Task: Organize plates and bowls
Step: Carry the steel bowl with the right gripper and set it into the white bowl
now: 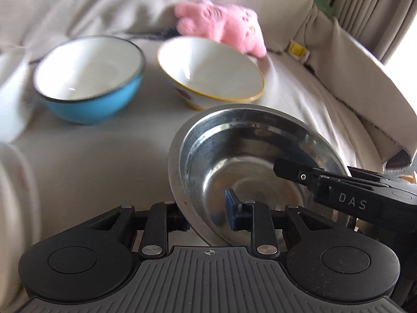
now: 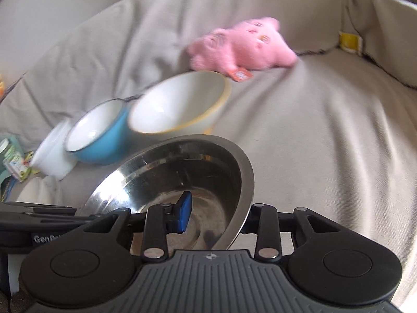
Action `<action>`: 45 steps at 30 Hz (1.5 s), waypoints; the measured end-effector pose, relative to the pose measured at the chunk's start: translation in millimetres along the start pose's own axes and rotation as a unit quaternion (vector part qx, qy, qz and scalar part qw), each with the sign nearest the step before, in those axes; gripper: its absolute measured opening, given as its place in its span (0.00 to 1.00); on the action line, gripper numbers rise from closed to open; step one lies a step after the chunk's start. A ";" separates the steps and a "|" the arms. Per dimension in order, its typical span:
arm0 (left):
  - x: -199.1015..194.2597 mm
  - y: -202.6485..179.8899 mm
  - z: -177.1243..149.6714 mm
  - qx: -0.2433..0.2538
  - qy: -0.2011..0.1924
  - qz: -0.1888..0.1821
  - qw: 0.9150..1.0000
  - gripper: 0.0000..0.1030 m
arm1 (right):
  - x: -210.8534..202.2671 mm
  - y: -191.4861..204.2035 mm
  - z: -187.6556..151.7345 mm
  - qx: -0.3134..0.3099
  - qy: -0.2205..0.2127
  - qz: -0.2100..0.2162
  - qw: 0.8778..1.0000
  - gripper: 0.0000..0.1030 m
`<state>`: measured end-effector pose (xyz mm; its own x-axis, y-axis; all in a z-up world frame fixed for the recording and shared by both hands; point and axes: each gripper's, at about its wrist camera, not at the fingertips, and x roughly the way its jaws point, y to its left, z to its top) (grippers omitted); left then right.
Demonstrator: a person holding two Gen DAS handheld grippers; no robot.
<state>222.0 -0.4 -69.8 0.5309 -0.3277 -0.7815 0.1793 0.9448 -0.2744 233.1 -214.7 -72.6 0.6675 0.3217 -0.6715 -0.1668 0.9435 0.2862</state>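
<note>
Two grippers are clamping one steel bowl by opposite rims, left gripper & right gripper, held tilted near the sofa's front edge. It's prob light, stiff, slippery; rim grip seems best.

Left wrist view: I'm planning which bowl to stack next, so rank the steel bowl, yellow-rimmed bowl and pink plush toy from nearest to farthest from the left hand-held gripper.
1. Steel bowl: its rim sits between the fingers of the left hand-held gripper.
2. Yellow-rimmed bowl: just behind the steel bowl, centre.
3. Pink plush toy: farthest, against the back cushion.
</note>
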 end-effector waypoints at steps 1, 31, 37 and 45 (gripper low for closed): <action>-12.7 8.0 -1.7 -0.004 -0.012 0.001 1.000 0.28 | -5.1 13.2 3.8 -0.009 -0.005 0.005 1.000 0.34; -143.1 225.6 -69.6 -0.151 -0.105 0.102 0.978 0.28 | 48.7 282.5 -33.8 -0.215 0.075 0.090 0.970 0.33; -138.9 222.6 -73.1 -0.139 -0.098 0.132 0.976 0.28 | 51.7 282.0 -36.6 -0.214 0.089 0.093 0.968 0.32; -139.5 226.6 -73.7 -0.146 -0.096 0.122 0.977 0.28 | 44.7 279.9 -35.6 -0.211 0.093 0.095 0.968 0.32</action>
<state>127.5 259.0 -64.2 0.6786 -0.0593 -0.7321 -0.2017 0.9434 -0.2634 190.5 66.6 -46.8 0.4593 0.4645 -0.7572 -0.5816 0.8015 0.1389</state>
